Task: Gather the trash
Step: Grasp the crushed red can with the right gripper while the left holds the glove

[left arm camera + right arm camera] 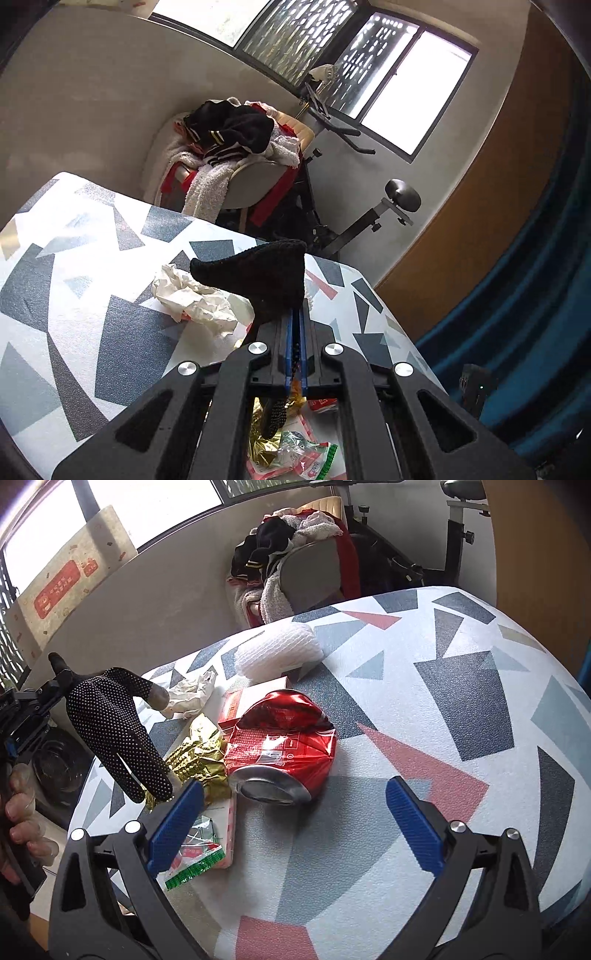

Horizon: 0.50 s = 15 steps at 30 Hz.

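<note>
1. On the patterned table [424,709], the trash lies in a loose heap near the left edge, and the step in hand looks like lifting pieces off it one at a time.
2. The left gripper [296,314] has its jaws pressed together on a black dotted glove [118,723], which hangs free above the heap. To do this well, I would carry the glove clear before letting go, so its dangling fingers do not drag the gold wrapper [195,760] along.
3. The right gripper [295,812] hovers with jaws wide apart, empty, just in front of the red can [284,746]. The can seems the natural next grab; closing across its dented middle, not the rounded metal end, should stop it slipping.
4. The can is crushed, lying on its side with its silver end toward the camera, touching the gold wrapper.
5. Behind it sit a red box [255,701], white foam netting [277,650] and crumpled paper [192,694]; a green-edged sachet [192,860] lies nearest.
</note>
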Each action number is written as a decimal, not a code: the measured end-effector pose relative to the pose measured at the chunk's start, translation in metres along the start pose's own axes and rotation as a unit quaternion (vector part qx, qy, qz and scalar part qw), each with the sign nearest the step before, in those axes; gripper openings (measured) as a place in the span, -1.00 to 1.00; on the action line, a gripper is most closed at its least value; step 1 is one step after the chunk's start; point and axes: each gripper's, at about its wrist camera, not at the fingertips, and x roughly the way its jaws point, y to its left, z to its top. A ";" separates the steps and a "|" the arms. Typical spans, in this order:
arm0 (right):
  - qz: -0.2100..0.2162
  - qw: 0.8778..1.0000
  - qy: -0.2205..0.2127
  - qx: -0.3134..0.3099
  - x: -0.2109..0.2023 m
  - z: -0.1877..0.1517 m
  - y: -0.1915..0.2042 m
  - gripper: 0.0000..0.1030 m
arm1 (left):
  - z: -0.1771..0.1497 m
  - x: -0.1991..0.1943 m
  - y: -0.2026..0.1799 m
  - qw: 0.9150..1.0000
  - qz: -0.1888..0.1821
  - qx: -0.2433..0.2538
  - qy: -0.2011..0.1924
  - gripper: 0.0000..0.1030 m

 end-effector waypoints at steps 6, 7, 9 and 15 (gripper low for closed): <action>-0.070 0.996 0.043 -0.029 0.058 0.029 -0.007 0.89 | 0.006 -0.027 -0.003 0.999 0.005 0.046 0.001 -0.94; -0.070 0.996 0.053 -0.024 0.066 0.030 -0.010 0.89 | 0.004 -0.028 0.000 0.999 0.009 0.048 0.005 -0.94; -0.062 0.996 0.070 -0.013 0.079 0.031 -0.013 0.89 | 0.000 -0.031 0.008 0.999 0.015 0.046 0.009 -0.94; -0.027 0.995 0.088 -0.024 0.096 0.032 0.000 0.86 | -0.013 -0.031 0.025 0.999 0.019 0.029 0.022 -0.94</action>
